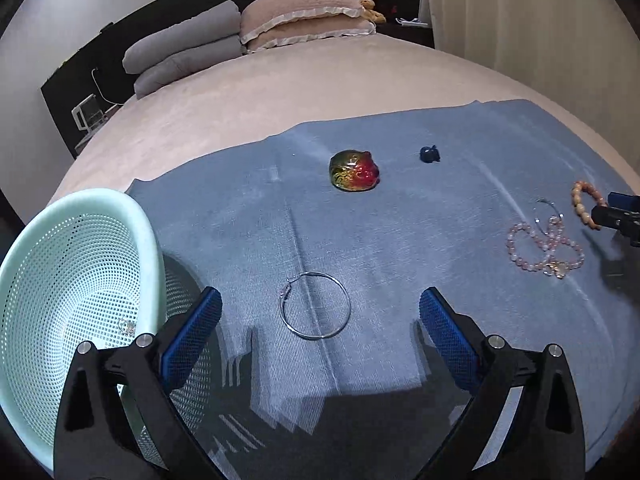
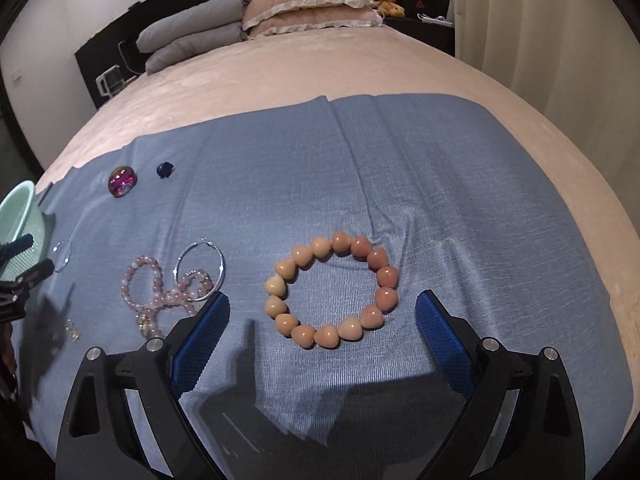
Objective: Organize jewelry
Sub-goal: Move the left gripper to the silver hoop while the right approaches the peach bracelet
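A silver hoop earring (image 1: 315, 306) lies flat on a blue cloth (image 1: 400, 208) spread over a bed, between the wide-spread fingers of the empty left gripper (image 1: 320, 308). A mint perforated basket (image 1: 80, 264) sits just to its left. To the right, a peach bead bracelet (image 2: 331, 290) rests between the wide, empty fingers of the right gripper (image 2: 323, 308). Pink beads (image 2: 160, 292) tangled with a second hoop (image 2: 200, 268) lie between the two. A multicoloured brooch (image 1: 354, 171) sits farther back.
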The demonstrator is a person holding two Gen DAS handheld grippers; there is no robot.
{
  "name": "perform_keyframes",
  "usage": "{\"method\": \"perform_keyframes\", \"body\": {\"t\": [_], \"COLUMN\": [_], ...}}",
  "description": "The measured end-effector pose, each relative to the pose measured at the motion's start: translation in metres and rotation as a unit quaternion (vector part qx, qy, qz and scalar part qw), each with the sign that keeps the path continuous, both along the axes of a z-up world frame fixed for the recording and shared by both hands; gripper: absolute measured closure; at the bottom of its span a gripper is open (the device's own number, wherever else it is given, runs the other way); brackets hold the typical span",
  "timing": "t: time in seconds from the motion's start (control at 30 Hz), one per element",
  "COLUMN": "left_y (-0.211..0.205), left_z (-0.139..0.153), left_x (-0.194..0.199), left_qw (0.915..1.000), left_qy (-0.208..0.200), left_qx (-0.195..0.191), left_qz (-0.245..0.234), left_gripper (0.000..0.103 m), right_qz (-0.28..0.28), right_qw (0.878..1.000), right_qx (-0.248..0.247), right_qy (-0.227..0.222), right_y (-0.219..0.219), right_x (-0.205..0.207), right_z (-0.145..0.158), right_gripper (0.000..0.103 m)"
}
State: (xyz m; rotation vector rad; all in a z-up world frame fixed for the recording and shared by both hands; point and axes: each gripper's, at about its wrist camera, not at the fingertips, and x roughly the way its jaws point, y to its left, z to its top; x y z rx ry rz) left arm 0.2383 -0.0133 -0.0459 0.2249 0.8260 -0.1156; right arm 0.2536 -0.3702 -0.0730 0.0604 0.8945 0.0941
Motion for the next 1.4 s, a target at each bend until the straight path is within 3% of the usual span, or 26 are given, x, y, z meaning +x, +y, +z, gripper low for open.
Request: {"method": "perform_keyframes", "body": {"t": [0.2,0.4,0.6,0.73,0.83,0.97,1.1,1.3,1.4], "left_y": [-0.015,-0.015,-0.009,-0.017,-0.032,-0.042,-0.041,0.002,0.012], "left_z": [-0.020,-0.013,-0.021,-0.023,-0.023,-0.023,-0.021,-0.028,-0.031], "left_x": [0.007,0.003,0.014,0.011,0.002,-0.004,0.001,0.023,0.027], "left_qw": [0.9976,0.9975,0.9978,0.9956,0.9887,0.9853,0.9920,0.9991,0.9979], "left_qy": [-0.011,-0.030,-0.009,-0.017,-0.047,-0.058,-0.024,0.034,0.044], "left_qx": [0.068,0.062,0.065,0.092,0.140,0.153,0.096,-0.021,-0.046], "left_qz": [-0.001,-0.014,-0.007,-0.009,-0.024,-0.049,-0.079,-0.012,-0.004], "left_gripper": [0.006,0.006,0.006,0.006,0.006,0.006,0.006,0.005,0.005], "right_qz": [0.009,0.010,0.001,0.000,0.000,-0.001,-0.001,-0.003,-0.004], "right_qw": [0.997,0.998,0.997,0.997,0.997,0.997,0.997,0.997,0.997], "right_qx": [-0.079,-0.068,-0.078,-0.073,-0.070,-0.070,-0.073,-0.075,-0.074], "right_qy": [-0.009,-0.013,-0.016,-0.018,-0.020,-0.020,-0.018,-0.015,-0.014], "right_y": [0.022,0.017,0.019,0.019,0.019,0.019,0.020,0.022,0.023], "right_x": [0.008,0.005,0.000,-0.003,-0.004,-0.005,-0.005,-0.004,-0.003], "right_z": [-0.014,-0.016,-0.016,-0.016,-0.016,-0.017,-0.017,-0.017,-0.016], "right_gripper": [0.007,0.007,0.007,0.007,0.007,0.007,0.007,0.006,0.006]}}
